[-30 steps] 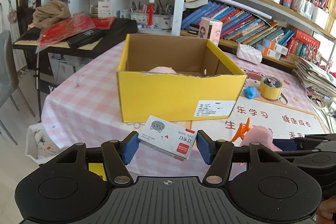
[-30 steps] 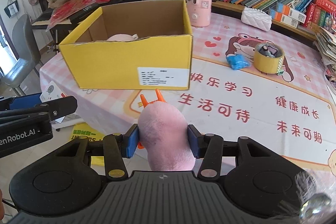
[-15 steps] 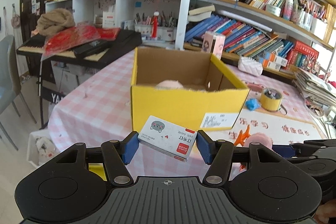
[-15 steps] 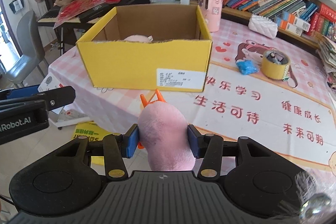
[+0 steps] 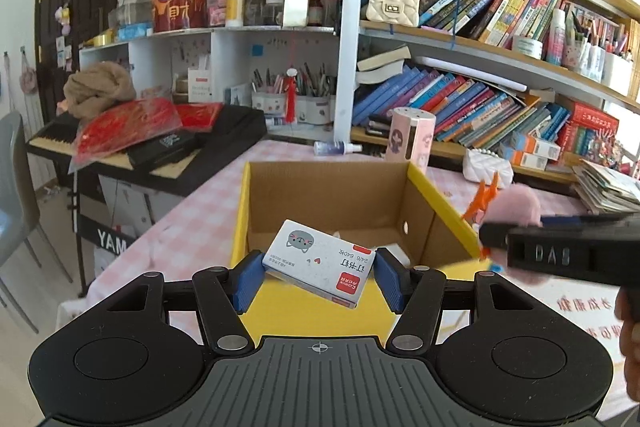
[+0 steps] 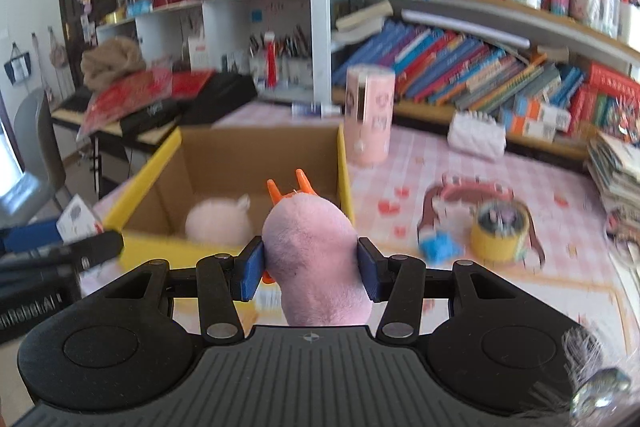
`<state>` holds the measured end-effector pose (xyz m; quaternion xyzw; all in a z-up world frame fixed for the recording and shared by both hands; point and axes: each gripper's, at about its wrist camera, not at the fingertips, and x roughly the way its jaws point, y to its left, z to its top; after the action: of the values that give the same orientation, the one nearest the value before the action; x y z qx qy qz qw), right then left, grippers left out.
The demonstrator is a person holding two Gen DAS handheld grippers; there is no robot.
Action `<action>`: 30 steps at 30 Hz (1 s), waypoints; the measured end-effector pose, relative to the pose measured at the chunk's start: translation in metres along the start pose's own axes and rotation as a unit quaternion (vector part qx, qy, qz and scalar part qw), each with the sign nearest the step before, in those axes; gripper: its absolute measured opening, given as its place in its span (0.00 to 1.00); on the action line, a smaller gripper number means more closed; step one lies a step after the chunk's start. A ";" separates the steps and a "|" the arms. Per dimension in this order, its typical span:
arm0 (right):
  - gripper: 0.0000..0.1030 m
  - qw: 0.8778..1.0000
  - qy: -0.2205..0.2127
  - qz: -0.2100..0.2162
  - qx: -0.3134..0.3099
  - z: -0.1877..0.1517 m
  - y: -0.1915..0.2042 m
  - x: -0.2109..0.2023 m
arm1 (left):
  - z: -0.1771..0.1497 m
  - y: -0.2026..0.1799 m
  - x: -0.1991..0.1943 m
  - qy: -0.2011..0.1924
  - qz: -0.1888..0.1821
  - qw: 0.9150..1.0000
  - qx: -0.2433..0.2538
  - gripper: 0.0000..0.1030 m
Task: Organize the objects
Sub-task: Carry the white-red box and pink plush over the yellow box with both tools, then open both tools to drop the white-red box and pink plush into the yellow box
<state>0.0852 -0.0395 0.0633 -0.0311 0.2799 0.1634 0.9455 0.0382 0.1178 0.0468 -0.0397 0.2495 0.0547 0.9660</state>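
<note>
My left gripper is shut on a small white staple box with a grey cat face, held above the near wall of the open yellow cardboard box. My right gripper is shut on a pink plush toy with orange feet, held just before the yellow box. A pale pink plush lies inside the box. The right gripper and its plush show at the right of the left wrist view.
On the pink checked tablecloth stand a pink cylinder, a yellow tape roll, a blue scrap and a white quilted pouch. Bookshelves rise behind. A keyboard stand and grey chair are left.
Both grippers have risen and moved forward toward the yellow box, so I now look down into it. Each still holds its object.
</note>
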 end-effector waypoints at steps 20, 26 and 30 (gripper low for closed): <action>0.44 0.995 0.029 0.064 -0.073 0.056 -0.013 0.123 | 0.008 -0.035 0.111 0.080 0.049 0.995 0.046 0.57; 0.45 0.989 0.058 0.085 -0.109 0.055 -0.003 0.155 | 0.002 -0.037 0.130 0.113 0.058 0.991 0.051 0.57; 0.45 0.983 0.074 0.096 -0.135 0.053 0.004 0.170 | 0.001 -0.038 0.135 0.119 0.063 0.989 0.055 0.58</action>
<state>0.2456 0.0216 0.0162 -0.1433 0.3258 0.2871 0.8893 0.1606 0.0916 -0.0155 0.0230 0.3678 0.0964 0.9246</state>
